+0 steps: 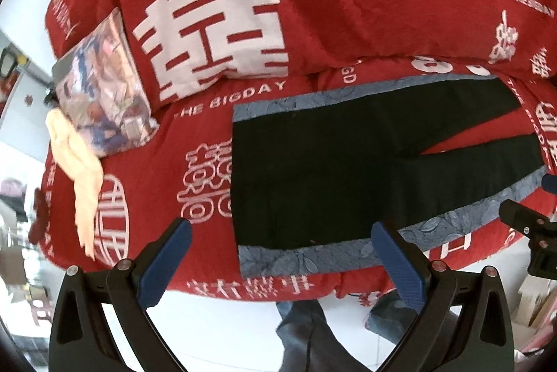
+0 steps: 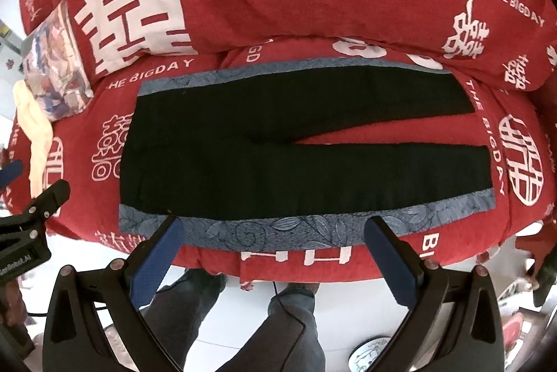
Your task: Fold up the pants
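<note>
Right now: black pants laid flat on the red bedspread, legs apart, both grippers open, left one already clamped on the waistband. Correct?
Not quite. The left gripper is not clamped on anything: its jaws stand wide open, short of the black pants, as the left wrist view shows. The rest holds: pants flat on the red bedspread, legs apart, right gripper open too.

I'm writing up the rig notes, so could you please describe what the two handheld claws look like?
Both match: the left claw and right claw each have black plastic arms with cut-out slots and silver rivets, ending in blue textured pads. The left claw's black body bears partly legible white lettering in the right view.
</note>
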